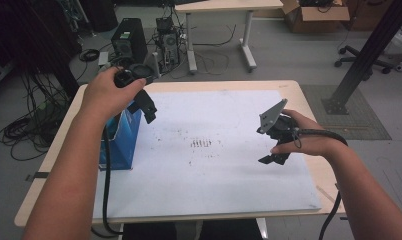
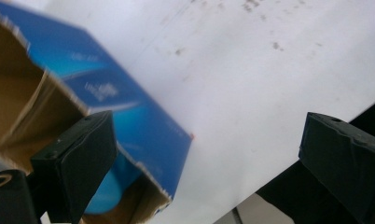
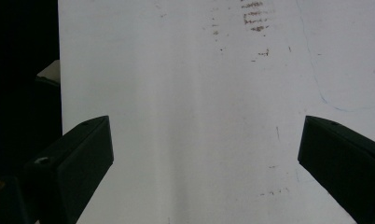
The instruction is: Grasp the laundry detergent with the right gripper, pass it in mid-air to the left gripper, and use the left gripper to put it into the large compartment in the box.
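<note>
A blue cardboard box [image 1: 123,142] stands upright at the left of the white sheet [image 1: 214,170], its top torn open. My left gripper [image 1: 148,109] hovers just above the box's right top edge, jaws wide apart and holding nothing. In the left gripper view the box [image 2: 129,112] shows its brown inside, with a rounded blue shape [image 2: 104,196] low in it that I cannot identify; my left gripper [image 2: 209,135] is open over it. My right gripper [image 1: 274,158] hangs over the right part of the sheet, open and empty; in its own view my right gripper [image 3: 204,140] faces the bare sheet [image 3: 185,93].
The sheet covers most of a wooden table [image 1: 309,100] and bears faint dark smudges [image 1: 201,143] near its middle. Beyond the table, computer towers [image 1: 129,40], tangled cables, another table [image 1: 224,6], a cardboard box [image 1: 314,15] and a black post [image 1: 369,55] stand on the floor.
</note>
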The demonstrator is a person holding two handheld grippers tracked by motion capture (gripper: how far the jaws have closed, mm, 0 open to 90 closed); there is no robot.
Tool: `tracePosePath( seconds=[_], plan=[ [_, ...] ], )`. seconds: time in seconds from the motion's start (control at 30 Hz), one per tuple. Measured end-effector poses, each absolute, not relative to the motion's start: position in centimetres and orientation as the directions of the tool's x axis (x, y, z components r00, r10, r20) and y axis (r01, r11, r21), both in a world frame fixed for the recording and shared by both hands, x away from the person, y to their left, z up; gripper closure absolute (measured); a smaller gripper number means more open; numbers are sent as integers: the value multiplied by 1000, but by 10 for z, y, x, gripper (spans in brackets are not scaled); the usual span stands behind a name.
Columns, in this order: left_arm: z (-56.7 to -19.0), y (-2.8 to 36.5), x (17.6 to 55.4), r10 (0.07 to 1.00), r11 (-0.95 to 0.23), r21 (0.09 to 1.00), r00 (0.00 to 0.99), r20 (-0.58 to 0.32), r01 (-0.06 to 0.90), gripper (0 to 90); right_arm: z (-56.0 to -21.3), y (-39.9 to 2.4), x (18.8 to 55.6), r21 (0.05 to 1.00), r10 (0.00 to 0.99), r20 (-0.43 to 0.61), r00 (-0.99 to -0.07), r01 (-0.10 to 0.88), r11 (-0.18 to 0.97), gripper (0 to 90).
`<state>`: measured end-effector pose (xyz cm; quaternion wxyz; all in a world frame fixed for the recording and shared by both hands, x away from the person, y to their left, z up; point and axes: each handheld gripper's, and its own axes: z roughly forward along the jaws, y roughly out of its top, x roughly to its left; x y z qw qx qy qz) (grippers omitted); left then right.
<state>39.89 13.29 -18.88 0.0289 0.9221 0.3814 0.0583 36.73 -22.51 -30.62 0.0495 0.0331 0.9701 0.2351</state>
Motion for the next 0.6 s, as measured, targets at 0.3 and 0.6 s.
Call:
tracePosePath(
  seconds=[0.3,0.6],
  plan=[
    [-182,106,396,564,-825,58,824,47,561,48,-301,-230,366,457,86,-84,-993,38,889,33],
    [-188,92,386,421,-907,39,907,26,420,49,-305,-226,366,437,66,-70,-995,29,899,33]
  ],
)
